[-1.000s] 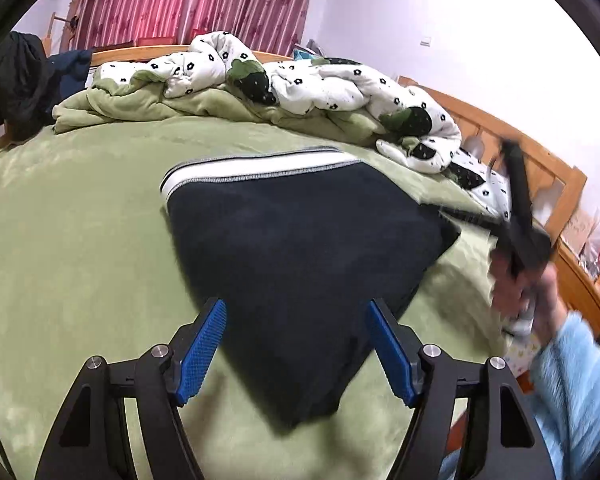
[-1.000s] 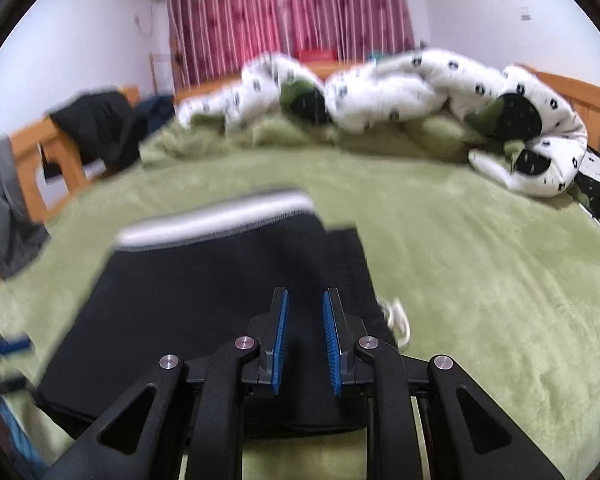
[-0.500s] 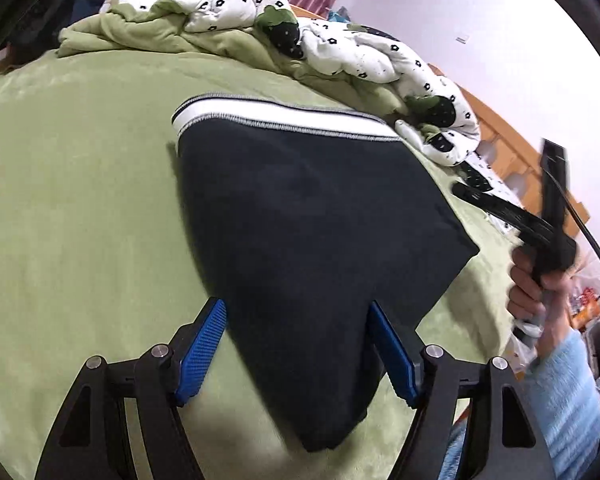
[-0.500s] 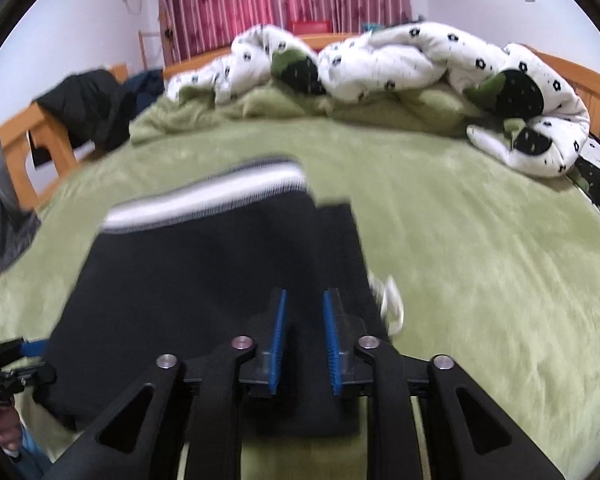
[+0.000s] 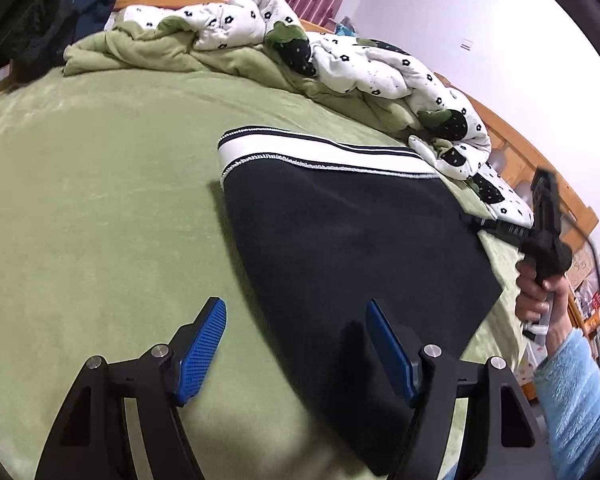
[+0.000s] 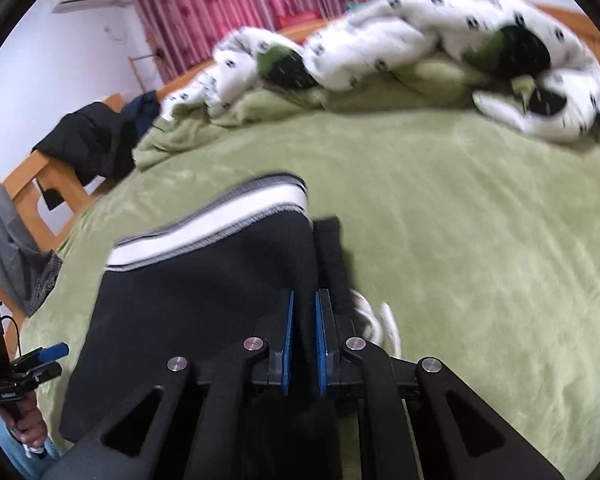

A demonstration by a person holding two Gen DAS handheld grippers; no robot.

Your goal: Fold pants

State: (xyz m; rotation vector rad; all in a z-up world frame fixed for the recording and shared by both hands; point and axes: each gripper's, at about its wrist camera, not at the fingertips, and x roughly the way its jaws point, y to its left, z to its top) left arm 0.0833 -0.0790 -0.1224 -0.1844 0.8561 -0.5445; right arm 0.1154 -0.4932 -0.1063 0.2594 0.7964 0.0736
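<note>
Black pants (image 5: pixel 352 248) with a white striped waistband (image 5: pixel 324 156) lie folded on the green bed; they also show in the right wrist view (image 6: pixel 204 296). My left gripper (image 5: pixel 296 344) is open and empty, its right finger over the pants' near corner. My right gripper (image 6: pixel 304 336) has its blue pads close together over the pants' right edge, with dark fabric between the jaws. It shows in the left wrist view (image 5: pixel 500 228) at the pants' right edge. The left gripper shows at the left in the right wrist view (image 6: pixel 40 360). A white drawstring (image 6: pixel 380 320) lies beside the right gripper.
A rumpled white and green duvet (image 5: pixel 300 52) lies along the far side of the bed. Dark clothes (image 6: pixel 88 144) hang on the wooden bed frame (image 6: pixel 32 184) at the left. The green sheet (image 5: pixel 92 208) spreads left of the pants.
The left gripper has shifted left, so the pants now sit more to its right. The right gripper has stayed shut on the pants' right edge; its view swung and blurred.
</note>
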